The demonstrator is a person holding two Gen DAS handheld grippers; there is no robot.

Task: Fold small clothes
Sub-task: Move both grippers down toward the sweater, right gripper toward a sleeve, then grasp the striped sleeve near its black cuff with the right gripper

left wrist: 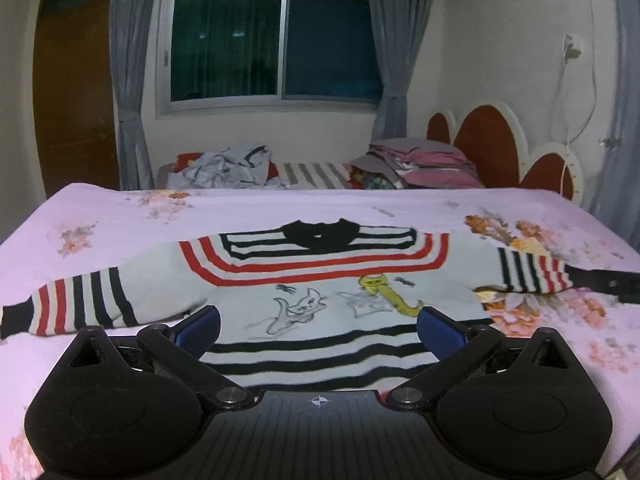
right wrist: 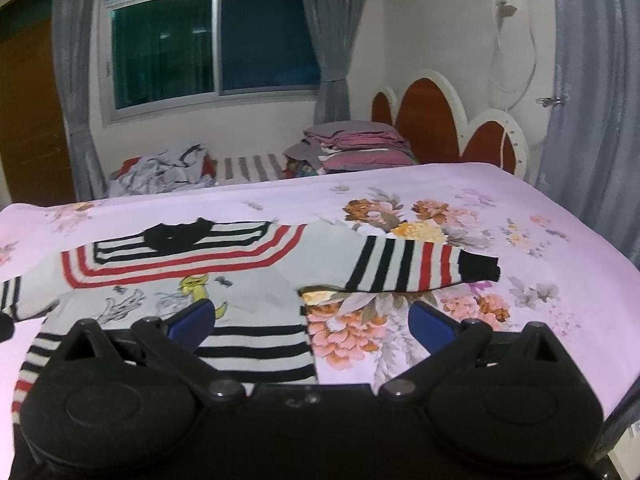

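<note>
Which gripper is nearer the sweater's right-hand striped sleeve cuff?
Right. The right gripper hovers open at the hem corner, just below the cuff. The left gripper hovers open over the sweater body's middle, farther off.

Bed [left wrist: 120,216] with pink floral sheet; striped sweater [left wrist: 320,276] lies flat on it, sleeves spread, collar toward the window side.
</note>
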